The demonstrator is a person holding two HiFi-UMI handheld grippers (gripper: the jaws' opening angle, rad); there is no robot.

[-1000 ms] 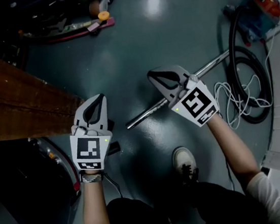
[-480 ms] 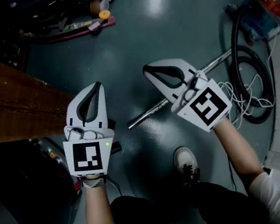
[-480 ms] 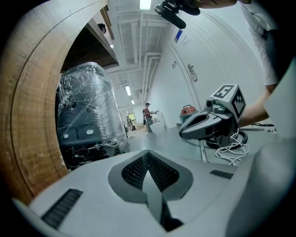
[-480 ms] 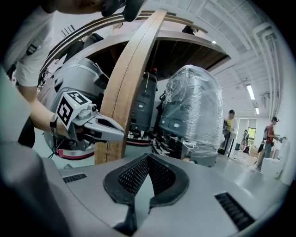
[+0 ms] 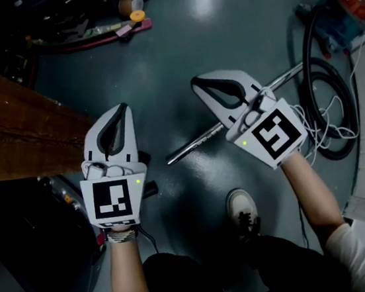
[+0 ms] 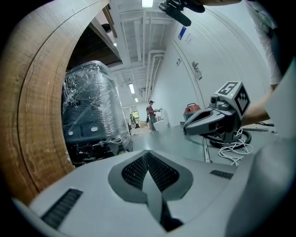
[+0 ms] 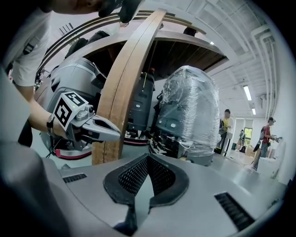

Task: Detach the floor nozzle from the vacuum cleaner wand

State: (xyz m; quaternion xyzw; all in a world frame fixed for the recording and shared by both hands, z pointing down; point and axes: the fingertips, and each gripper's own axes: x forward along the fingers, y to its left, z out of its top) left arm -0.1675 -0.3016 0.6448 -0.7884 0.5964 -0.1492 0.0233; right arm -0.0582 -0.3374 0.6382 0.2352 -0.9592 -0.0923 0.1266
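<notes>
Both grippers hung in the air above the grey floor (image 5: 176, 49), with the chrome wand (image 5: 198, 141) lying slantwise on it beneath them. The left gripper (image 5: 123, 107) was off the wand's lower end, on the side of the brown wooden slab (image 5: 21, 136), and its jaws were pressed together from heel to tip, pinching nothing. The right gripper (image 5: 195, 83) was held directly over the wand's middle stretch, well clear of it, and its jaws were likewise closed flat against each other and empty.

The wand's lower end looked bare where it stopped on the floor. A small dark shape (image 5: 150, 189) poked out from under the left gripper just beyond that end; I could not tell whether it was the floor nozzle. From the wand's upper end a black hose (image 5: 314, 94) curled round in a loop to the red and blue vacuum cleaner (image 5: 343, 10), and a tangle of white cord (image 5: 324, 135) lay beside the loop. A pale shoe (image 5: 241, 209) stood on the floor a little way from the wand's lower end, on the person's side. Far beyond the wand stood a big machine wrapped in clear plastic (image 7: 189, 111), and people (image 7: 225, 124) moved about in the bright hall behind it.
</notes>
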